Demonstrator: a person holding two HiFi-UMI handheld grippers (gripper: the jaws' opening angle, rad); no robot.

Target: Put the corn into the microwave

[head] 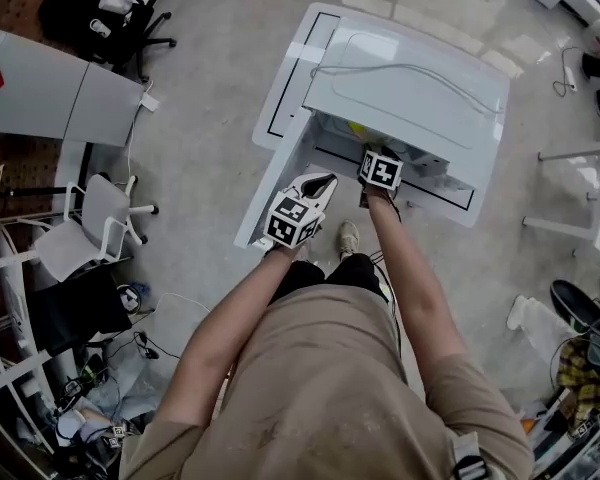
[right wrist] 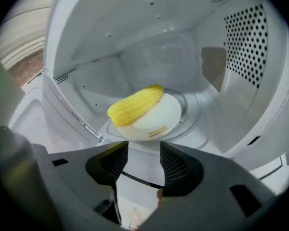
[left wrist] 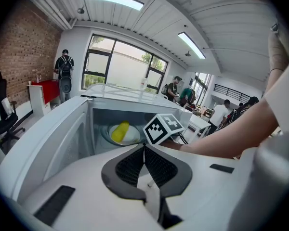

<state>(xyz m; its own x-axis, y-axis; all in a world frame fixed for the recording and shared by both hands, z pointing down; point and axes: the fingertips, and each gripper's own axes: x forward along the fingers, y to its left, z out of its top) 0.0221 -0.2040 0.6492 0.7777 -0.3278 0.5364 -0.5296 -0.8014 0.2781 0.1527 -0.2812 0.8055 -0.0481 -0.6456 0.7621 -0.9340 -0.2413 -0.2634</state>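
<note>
1. One corn cob (right wrist: 135, 105) is visible; it is bright yellow, without husk, and rows of small kernels run along its length
2. It lies on its side inside the microwave (head: 405, 88), on one round white plate (right wrist: 160, 119) that sits on the turntable at the middle of the cavity floor
3. The cob rests on the rear left part of the plate, and its left end hangs a little over the rim; the plate has a small gold print near its front edge, too small to read
4. One microwave is present; it is white, and its door (head: 280, 173) stands wide open to the left
5. The cavity wall on the right side has a field of small round holes
6. Two grippers are present, each with one marker cube
7. The right gripper (right wrist: 143, 165) is at the mouth of the cavity and points at the corn; its fingers (right wrist: 176, 167) are spread apart and nothing is between them, and they do not touch the cob
8. The left gripper (left wrist: 144, 160) is just beside the open door, outside the cavity; its fingers (left wrist: 130, 167) are pressed together and they pinch nothing
9. From the left gripper view the yellow cob is seen deep in the cavity, behind the cube of the right gripper
10. Two office chairs stand on the floor at the left, one black chair (head: 90, 8) and one white chair (head: 85, 228)
</note>
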